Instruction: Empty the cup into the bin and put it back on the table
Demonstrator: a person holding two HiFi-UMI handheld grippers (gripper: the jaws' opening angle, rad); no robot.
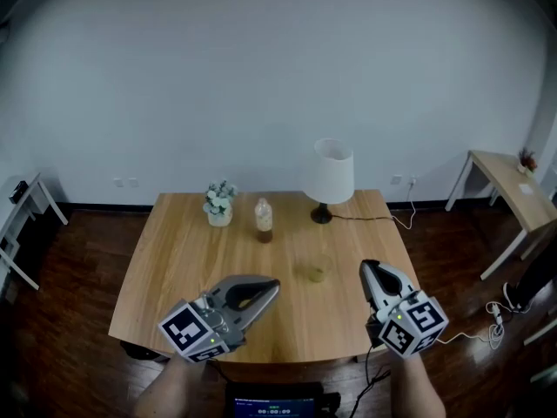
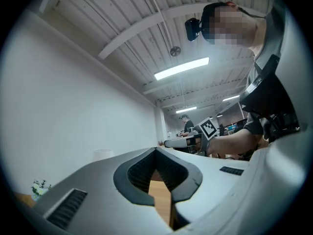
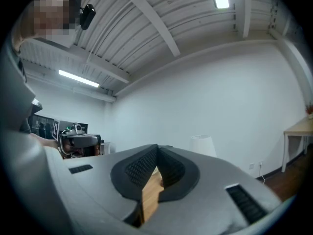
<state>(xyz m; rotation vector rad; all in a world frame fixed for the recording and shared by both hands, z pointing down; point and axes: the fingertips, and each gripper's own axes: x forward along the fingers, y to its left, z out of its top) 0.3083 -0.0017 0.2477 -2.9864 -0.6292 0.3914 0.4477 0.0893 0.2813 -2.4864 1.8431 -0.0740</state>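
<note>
Presently, cup [image 1: 318,269] stands between both shut jaws, touching neither.

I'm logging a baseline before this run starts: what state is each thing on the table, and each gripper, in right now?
Cup: upright on the table, untouched.
Left gripper: shut, empty.
Right gripper: shut, empty.
Bottle: upright.
Lamp: upright, cord trailing off to the right.
Potted plant: upright.
</note>
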